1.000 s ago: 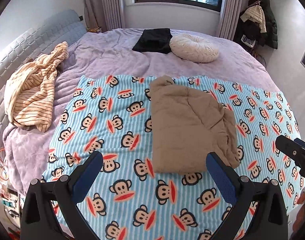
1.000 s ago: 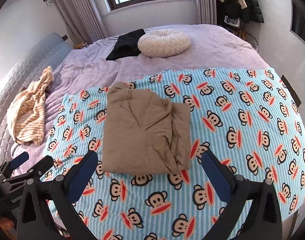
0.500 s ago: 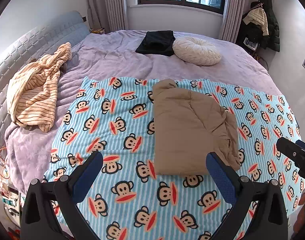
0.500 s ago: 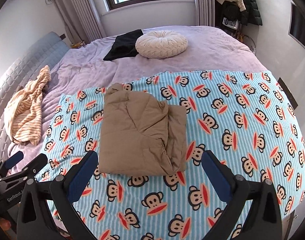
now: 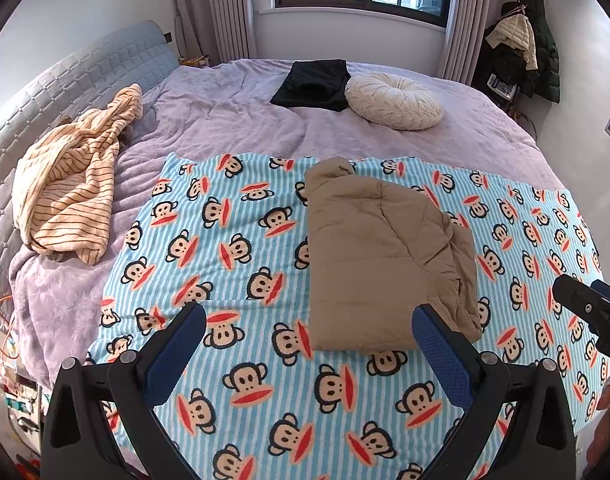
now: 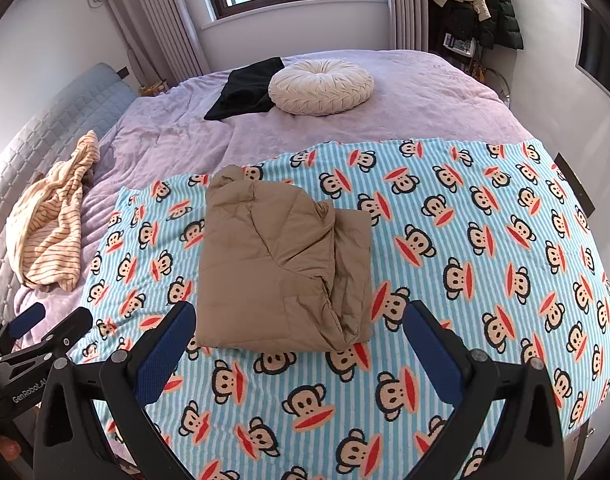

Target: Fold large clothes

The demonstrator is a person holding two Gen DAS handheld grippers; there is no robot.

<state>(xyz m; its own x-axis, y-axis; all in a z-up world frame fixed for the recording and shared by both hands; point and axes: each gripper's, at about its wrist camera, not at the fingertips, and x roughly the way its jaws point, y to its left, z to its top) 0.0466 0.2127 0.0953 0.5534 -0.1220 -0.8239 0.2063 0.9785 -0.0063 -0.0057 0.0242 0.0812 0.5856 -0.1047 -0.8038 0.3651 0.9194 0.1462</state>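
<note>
A tan padded garment (image 5: 385, 256) (image 6: 281, 268) lies folded into a rough rectangle on the blue striped monkey-print blanket (image 5: 233, 248) (image 6: 465, 240). My left gripper (image 5: 309, 328) hangs open above the blanket's near edge, with the garment's near corner between and beyond its fingers, untouched. My right gripper (image 6: 299, 326) is also open, held back from the garment's near edge with nothing in it. Each gripper shows at the side of the other's view: the right gripper (image 5: 589, 308) at the right, the left gripper (image 6: 37, 336) at the lower left.
A striped cream garment (image 5: 73, 184) lies crumpled on the left by the grey headboard (image 5: 77, 76). A black folded cloth (image 5: 313, 84) and a round cream cushion (image 5: 393, 100) sit at the far side of the purple bedspread (image 5: 233, 120). Coats (image 5: 525, 40) hang at the far right.
Both grippers have drawn back and risen a little from the bed, so the folded garment looks farther off. The garment itself has not moved.
</note>
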